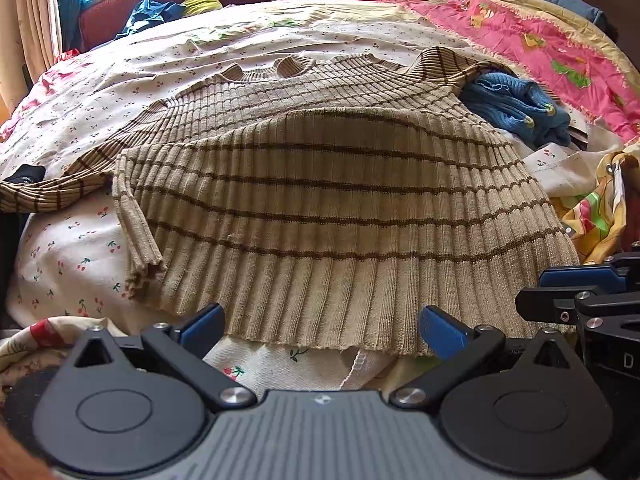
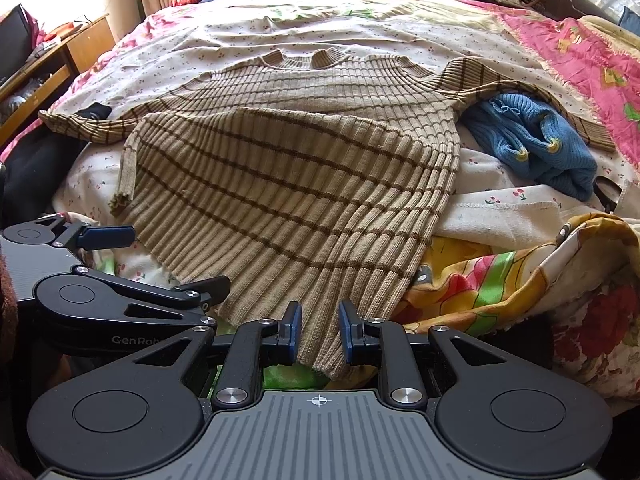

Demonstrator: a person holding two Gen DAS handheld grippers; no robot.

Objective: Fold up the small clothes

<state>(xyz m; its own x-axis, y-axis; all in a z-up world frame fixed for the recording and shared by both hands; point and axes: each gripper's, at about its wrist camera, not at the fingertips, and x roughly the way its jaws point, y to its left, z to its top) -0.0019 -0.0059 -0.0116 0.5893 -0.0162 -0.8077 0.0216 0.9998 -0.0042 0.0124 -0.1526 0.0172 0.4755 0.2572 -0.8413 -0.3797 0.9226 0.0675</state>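
Observation:
A beige ribbed sweater with thin brown stripes (image 1: 320, 208) (image 2: 288, 184) lies flat on the cherry-print bedsheet (image 1: 72, 248), collar at the far side. Both sleeves are spread outward, and one strip of it is folded in along the left edge. My left gripper (image 1: 322, 326) is open wide at the near hem, a blue pad on each side, and the hem lies across the gap. My right gripper (image 2: 320, 332) stands at the hem's right corner with its jaws a narrow gap apart. The cloth lies flat between the pads, which do not pinch it.
A crumpled blue knit garment (image 2: 536, 148) lies under the sweater's right sleeve. A pink quilt (image 1: 540, 40) covers the far right, and a yellow cartoon-print cloth (image 2: 500, 272) is bunched at the near right. A black item (image 1: 26, 174) sits by the left sleeve. A wooden desk (image 2: 60, 60) stands left of the bed.

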